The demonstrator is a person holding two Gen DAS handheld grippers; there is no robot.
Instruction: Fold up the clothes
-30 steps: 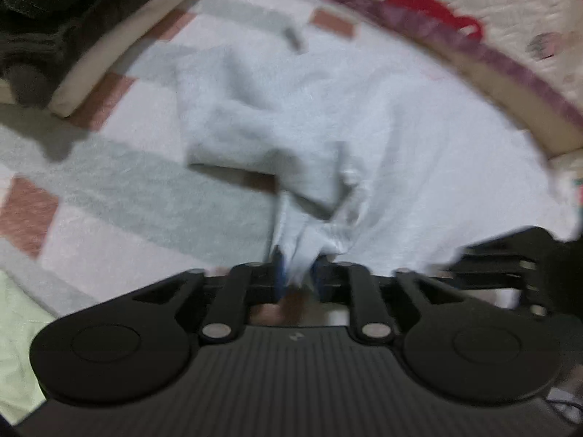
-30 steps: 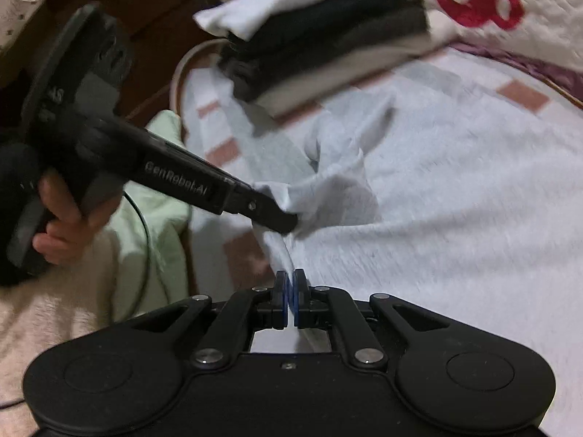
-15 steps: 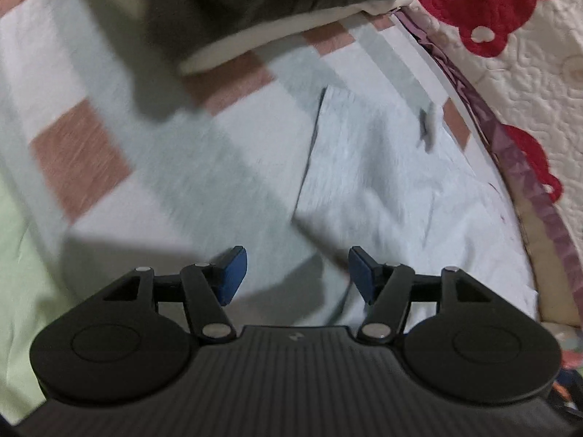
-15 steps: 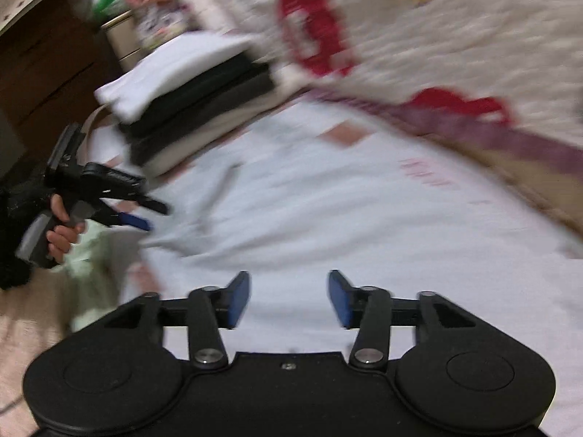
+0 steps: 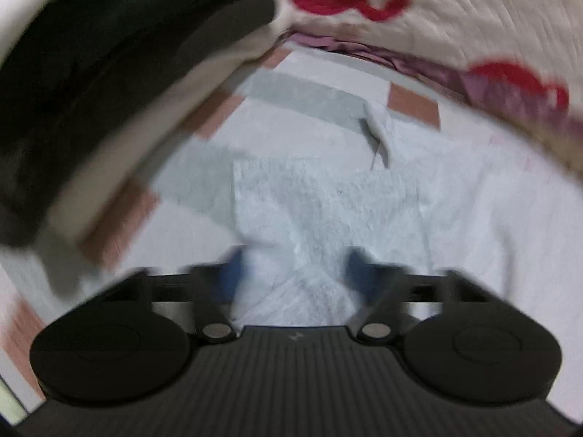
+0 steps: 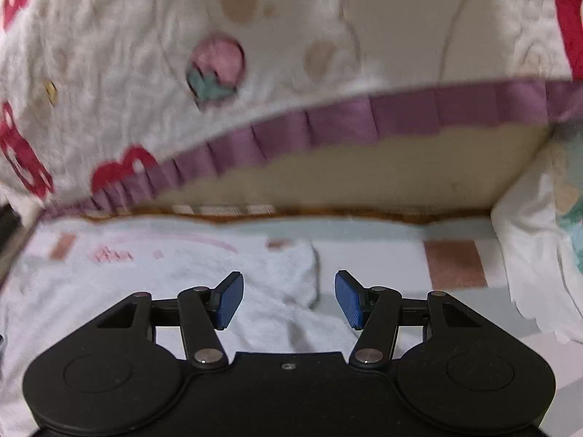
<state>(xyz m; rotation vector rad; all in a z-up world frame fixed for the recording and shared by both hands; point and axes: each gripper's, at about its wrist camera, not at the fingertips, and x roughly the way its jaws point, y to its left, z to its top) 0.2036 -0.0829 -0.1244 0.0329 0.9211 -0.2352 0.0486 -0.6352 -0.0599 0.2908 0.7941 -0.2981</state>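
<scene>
The pale garment [image 5: 328, 200] lay spread flat on a checked sheet [image 5: 313, 94] of white, grey and brown squares, and the left wrist view of it was blurred. The left tongs [image 5: 295, 273] hung low over the near part of the garment, their blue pads [image 5: 233, 273] seen well apart but closing, with the cloth lying beneath and between them; no pad was seen pressing on it. A small tab of fabric stuck up at the garment's far edge. To the left stood a stack of folded clothes [image 5: 109, 91] in dark and cream layers.

The right tongs [image 6: 289, 300] stood spread with nothing between the pads [image 6: 229, 300]; one corner of the garment [image 6: 182, 273] lay under them, its edge ending just below the gap. Beyond it hung a quilt [image 6: 255, 36] with a purple frill and red and pink patches
</scene>
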